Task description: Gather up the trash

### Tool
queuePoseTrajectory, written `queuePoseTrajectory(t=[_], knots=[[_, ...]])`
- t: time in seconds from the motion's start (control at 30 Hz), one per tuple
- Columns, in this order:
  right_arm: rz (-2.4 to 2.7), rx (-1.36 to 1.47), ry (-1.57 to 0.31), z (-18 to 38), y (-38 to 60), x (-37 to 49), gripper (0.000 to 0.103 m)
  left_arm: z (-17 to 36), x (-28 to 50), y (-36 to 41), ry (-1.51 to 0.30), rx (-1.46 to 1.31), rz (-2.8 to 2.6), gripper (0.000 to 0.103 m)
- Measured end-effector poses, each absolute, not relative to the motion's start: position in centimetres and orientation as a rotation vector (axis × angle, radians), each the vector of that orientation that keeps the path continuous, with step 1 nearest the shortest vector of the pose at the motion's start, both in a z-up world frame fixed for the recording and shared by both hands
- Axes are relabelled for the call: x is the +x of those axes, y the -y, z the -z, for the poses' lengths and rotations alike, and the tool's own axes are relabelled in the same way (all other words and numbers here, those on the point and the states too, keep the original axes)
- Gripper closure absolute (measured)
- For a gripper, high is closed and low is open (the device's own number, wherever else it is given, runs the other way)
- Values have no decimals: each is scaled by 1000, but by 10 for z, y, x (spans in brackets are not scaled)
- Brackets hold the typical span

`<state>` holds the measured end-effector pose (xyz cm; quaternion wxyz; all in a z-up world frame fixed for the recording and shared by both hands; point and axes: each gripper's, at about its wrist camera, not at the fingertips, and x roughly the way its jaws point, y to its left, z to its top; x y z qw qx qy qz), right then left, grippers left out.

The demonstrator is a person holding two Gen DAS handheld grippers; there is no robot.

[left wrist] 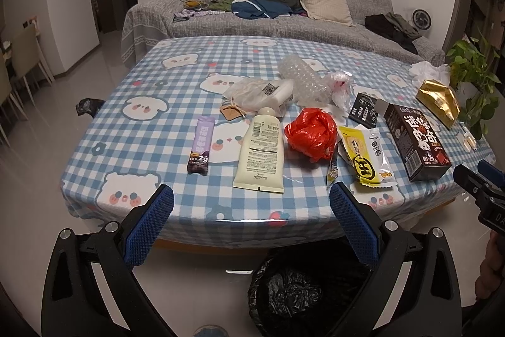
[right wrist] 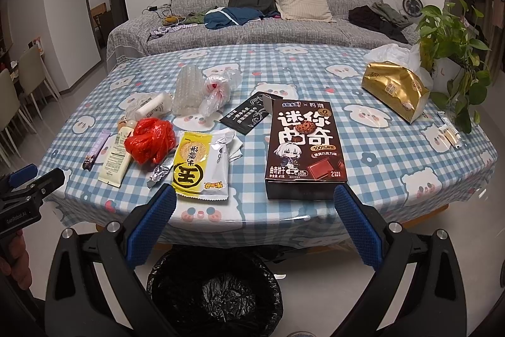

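Left wrist view: the left gripper (left wrist: 251,199) hangs short of the desk (left wrist: 176,75) edge, jaws spread wide and empty. Beyond the left jaw lies a purple sachet (left wrist: 201,145), long axis running away from the jaws. Between the jaws, further out, a cream tube (left wrist: 260,151) lies lengthwise, cap end pointing away, flat crimped end toward the jaws. Just right of it sits a crumpled red bag (left wrist: 311,133), then a yellow snack packet (left wrist: 365,157) ahead of the right jaw, angled slightly leftward at its far end. Below the jaws, a bin lined with a black bag (left wrist: 284,292) stands on the floor.

Right wrist view: the right gripper (right wrist: 255,199) also has its jaws wide apart, holding nothing. The yellow snack packet (right wrist: 198,163) lies just past the left jaw. A dark cookie box (right wrist: 304,144) lies flat between the jaws, nearer the right one, long axis pointing away, opened flap at the far end. Far right rests a gold tissue pack (right wrist: 394,89).
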<state>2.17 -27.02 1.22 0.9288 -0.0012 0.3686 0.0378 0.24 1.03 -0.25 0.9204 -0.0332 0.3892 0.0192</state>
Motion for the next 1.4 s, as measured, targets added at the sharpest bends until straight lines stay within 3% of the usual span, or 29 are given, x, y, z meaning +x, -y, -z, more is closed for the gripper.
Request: queuePoseTrajectory(t=[1.4], knots=[[-77,4,-758,-12,271,18,7,-1,-4,-9,-792,-58,-44,6]])
